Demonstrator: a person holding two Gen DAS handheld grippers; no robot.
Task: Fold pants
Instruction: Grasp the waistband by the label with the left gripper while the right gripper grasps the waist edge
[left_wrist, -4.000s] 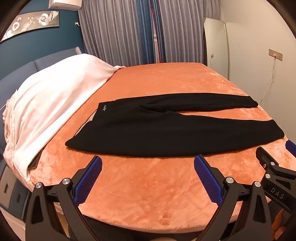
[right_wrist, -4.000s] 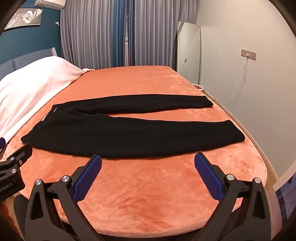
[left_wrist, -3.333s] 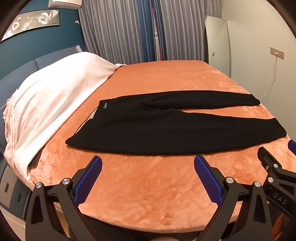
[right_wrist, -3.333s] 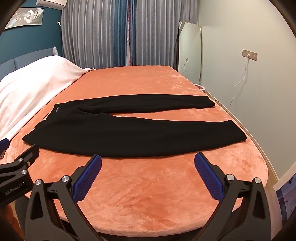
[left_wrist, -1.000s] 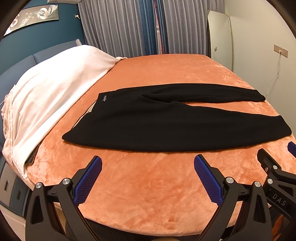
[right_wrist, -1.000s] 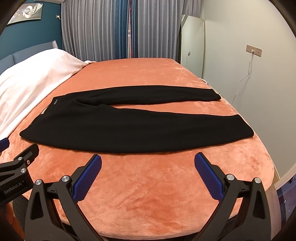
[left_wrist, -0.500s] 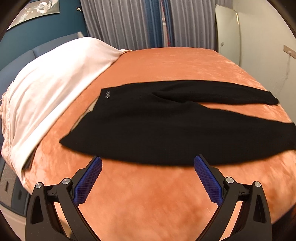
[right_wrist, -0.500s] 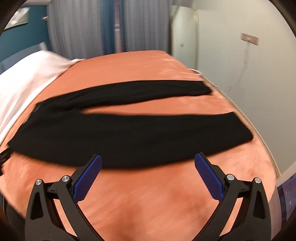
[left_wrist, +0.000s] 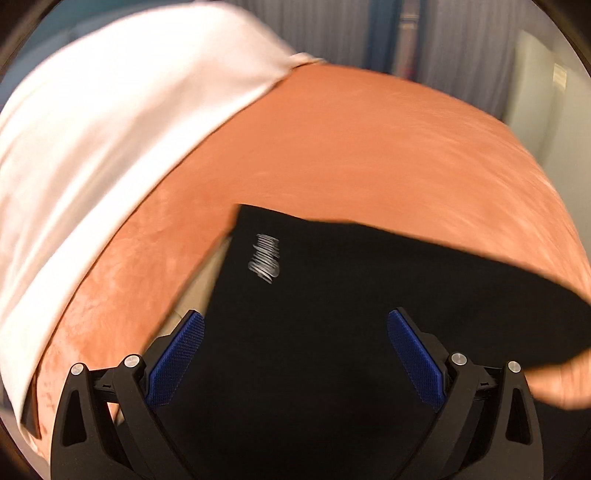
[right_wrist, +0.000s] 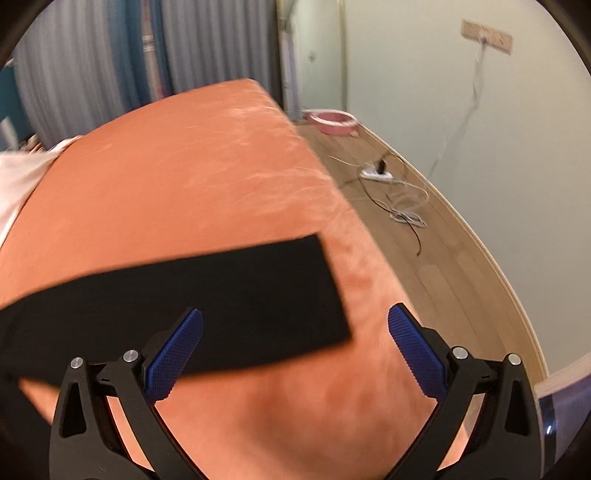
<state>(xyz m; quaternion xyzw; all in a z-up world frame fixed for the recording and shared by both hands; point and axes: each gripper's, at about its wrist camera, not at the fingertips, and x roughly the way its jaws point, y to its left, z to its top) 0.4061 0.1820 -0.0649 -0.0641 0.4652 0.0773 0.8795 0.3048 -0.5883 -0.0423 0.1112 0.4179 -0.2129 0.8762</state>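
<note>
The left gripper (left_wrist: 295, 354) has its jaws wide apart above the waist end of the black pants (left_wrist: 332, 314). The right gripper (right_wrist: 295, 354), jaws also spread, is above a leg cuff. The pants lie flat on the orange bed (right_wrist: 166, 184); beyond the cuff the bed edge and the wooden floor (right_wrist: 424, 240) are near.

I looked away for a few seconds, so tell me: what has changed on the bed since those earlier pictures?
Both tongs have swung in low over the black pants: the left tongs over the waist end near the small white logo, the right tongs at a leg cuff. Both stay open; nothing is gripped. The pants still lie flat and unfolded on the orange bedspread.
</note>
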